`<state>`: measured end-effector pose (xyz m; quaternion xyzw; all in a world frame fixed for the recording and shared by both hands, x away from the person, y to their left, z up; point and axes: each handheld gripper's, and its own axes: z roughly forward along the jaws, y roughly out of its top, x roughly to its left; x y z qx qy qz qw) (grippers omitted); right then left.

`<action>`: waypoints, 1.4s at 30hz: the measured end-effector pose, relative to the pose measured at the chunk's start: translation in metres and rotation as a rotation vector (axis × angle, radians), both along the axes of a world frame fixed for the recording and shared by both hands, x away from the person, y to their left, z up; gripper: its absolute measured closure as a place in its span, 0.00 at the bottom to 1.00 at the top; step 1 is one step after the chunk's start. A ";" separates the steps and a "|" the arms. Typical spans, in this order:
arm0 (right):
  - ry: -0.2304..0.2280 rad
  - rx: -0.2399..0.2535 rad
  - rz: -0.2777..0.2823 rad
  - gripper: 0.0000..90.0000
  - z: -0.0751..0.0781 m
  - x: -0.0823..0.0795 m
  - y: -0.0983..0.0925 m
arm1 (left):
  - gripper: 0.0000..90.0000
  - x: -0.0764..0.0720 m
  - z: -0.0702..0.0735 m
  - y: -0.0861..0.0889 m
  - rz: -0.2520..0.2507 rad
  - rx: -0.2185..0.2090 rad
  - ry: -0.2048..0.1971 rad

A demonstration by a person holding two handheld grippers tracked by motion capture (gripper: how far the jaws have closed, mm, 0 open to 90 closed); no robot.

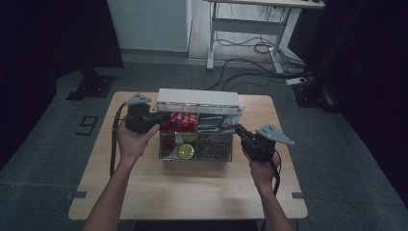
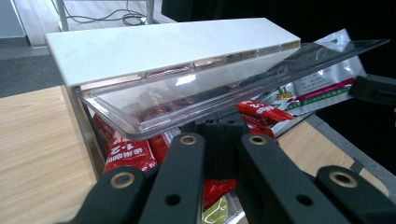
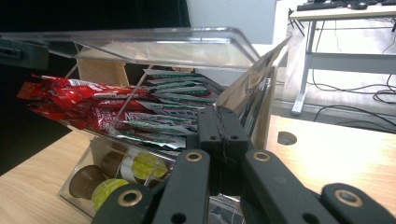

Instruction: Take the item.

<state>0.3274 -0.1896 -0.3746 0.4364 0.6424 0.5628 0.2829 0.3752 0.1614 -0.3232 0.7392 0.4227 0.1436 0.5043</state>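
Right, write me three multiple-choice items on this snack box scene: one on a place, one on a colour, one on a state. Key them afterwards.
1. Where do the coffee capsules lie?
A. in the clear box's lower part
B. on the bare table
C. on the white top

2. What colour are the packets nearest the left gripper?
A. blue
B. red
C. white

3. How does the clear lid stand?
A. raised, hinged under the white top
B. shut flat
C. lying off on the table

Key: 1 A, the right gripper view shows capsules low behind the clear wall. 2 B, red packets sit beside its jaws. 3 A, it slants up above the packets.
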 end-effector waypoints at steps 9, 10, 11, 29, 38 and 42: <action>-0.033 -0.005 -0.015 1.00 0.003 -0.011 -0.010 | 1.00 0.000 -0.001 0.000 0.001 -0.002 0.002; -0.034 -0.002 -0.017 1.00 0.003 -0.011 -0.011 | 1.00 0.000 -0.001 0.000 0.001 -0.002 0.002; -0.035 0.001 -0.018 1.00 0.003 -0.012 -0.013 | 1.00 0.000 -0.001 0.000 0.001 -0.002 0.002; -0.060 0.019 -0.062 1.00 0.001 -0.029 -0.037 | 1.00 0.000 0.000 -0.001 0.000 0.002 0.005; -0.057 0.020 -0.068 1.00 -0.006 -0.038 -0.048 | 1.00 0.000 -0.001 -0.001 0.000 -0.002 0.005; -0.046 0.020 -0.070 1.00 -0.012 -0.041 -0.051 | 1.00 0.000 -0.001 -0.001 0.001 -0.002 0.005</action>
